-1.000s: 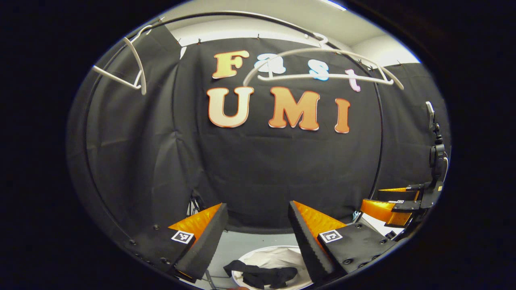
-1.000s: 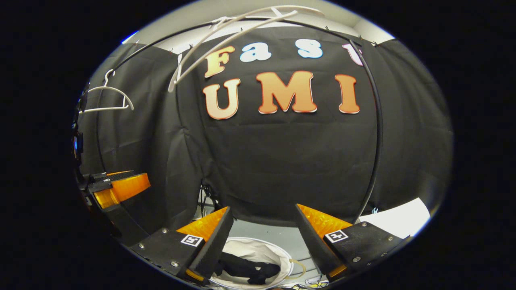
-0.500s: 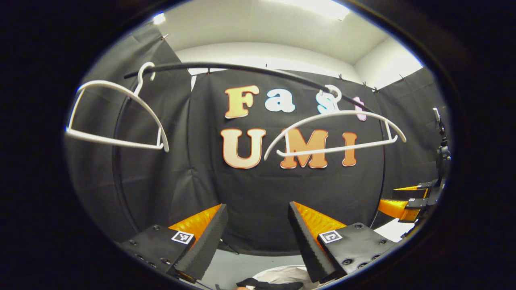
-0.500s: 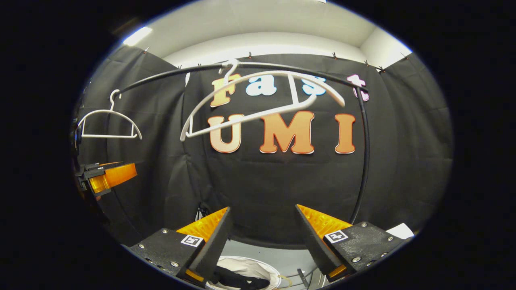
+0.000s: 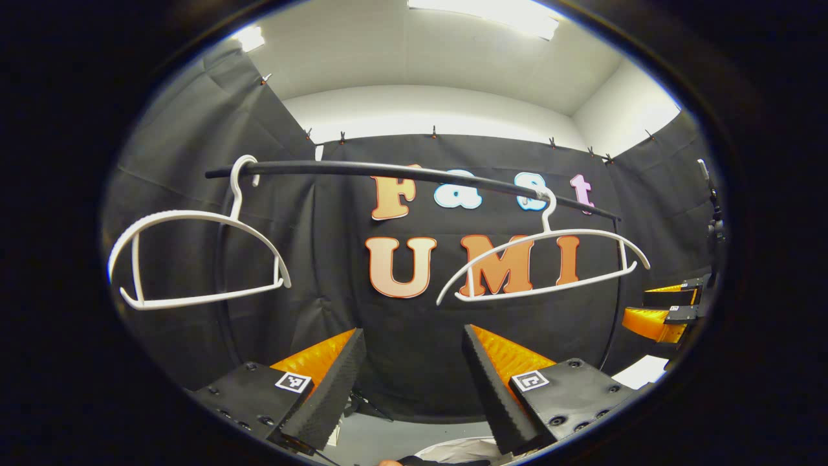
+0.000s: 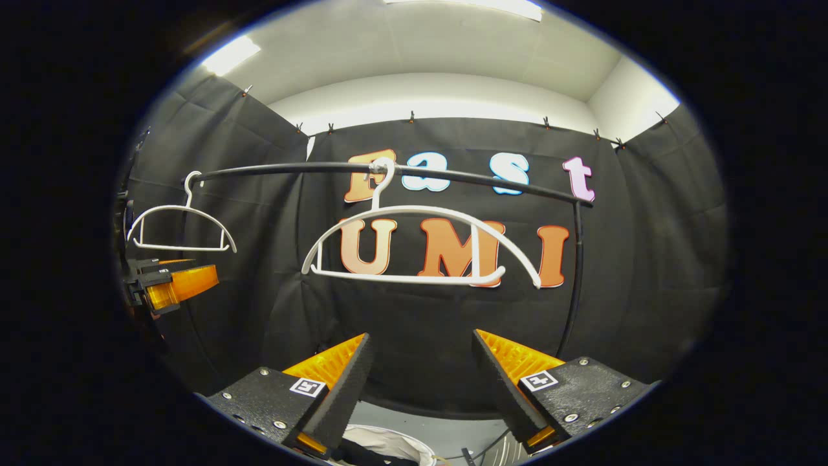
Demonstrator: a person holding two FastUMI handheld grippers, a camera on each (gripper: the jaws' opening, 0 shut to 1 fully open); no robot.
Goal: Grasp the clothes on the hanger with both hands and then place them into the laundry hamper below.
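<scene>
Both grippers' ridged foam jaws gape empty below two curved white plastic hangers.

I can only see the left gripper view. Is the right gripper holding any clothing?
Observer: No. In the right gripper view, the right gripper has its fingers apart with nothing between them.
Operator: Where's the nearest hanger to it?
Observer: A white plastic hanger hangs bare from the rail, straight ahead and above those fingers.
Operator: And the garment?
Observer: What looks like a dark garment lies inside the white round fabric hamper, low in that view beside the right gripper's own left-hand finger.
</scene>
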